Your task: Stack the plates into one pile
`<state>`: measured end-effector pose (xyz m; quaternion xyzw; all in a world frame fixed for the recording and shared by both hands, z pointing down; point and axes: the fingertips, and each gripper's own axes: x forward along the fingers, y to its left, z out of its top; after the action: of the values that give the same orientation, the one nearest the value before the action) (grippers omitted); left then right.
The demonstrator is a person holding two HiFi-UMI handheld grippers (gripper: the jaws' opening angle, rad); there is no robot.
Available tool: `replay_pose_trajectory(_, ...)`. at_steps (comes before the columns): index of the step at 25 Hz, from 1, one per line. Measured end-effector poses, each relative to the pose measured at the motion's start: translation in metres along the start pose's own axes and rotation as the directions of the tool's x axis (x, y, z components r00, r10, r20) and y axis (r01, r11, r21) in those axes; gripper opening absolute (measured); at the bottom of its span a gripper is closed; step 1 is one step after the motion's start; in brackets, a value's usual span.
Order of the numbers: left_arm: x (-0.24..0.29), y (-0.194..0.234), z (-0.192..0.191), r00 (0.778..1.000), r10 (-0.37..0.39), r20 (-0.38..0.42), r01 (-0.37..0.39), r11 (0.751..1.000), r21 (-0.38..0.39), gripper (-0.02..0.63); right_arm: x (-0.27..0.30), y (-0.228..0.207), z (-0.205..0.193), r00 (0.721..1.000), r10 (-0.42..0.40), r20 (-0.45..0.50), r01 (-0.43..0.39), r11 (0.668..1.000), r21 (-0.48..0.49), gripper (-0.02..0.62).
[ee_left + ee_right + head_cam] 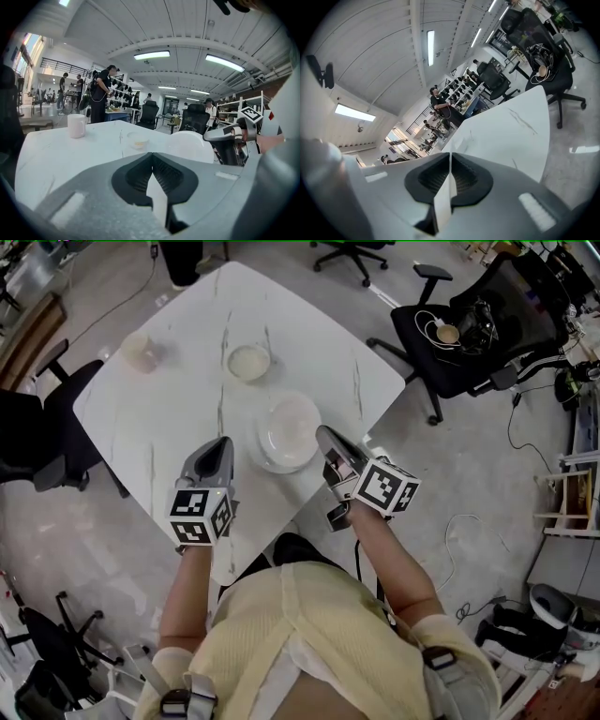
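While both tools flank the stacked plates [284, 432] on the table [159, 427], L gripper [224, 442] is clenched, empty. R gripper [323, 432] is likewise closed w/ nothing held, just beside the rim. Small dish [248, 362] lies apart, farther back.

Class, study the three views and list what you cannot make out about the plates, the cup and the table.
1. How many plates are in the pile: head view, white on white; left gripper view, the left hand-held gripper hides its base.
2. What the cup holds: head view, too small; left gripper view, side-on.
3. The table's near corner: head view, the person covers it.
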<state>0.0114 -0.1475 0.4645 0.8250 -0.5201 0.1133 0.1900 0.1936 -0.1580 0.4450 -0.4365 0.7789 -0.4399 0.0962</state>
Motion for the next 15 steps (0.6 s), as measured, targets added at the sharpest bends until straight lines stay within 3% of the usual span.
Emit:
replay_pose_trajectory(8,-0.012,0.003,-0.007,1.0,0.012,0.001,-0.012,1.0,-0.013,0.002,-0.003,-0.008,-0.015,1.0,-0.009,-0.006,0.01,0.997,0.071,0.018)
replay_pose_trajectory(15,-0.016,0.006,-0.013,1.0,0.019,-0.008,-0.019,1.0,-0.012,0.002,-0.007,-0.032,-0.02,0.992,-0.122,-0.006,0.122,0.991,0.05,0.017)
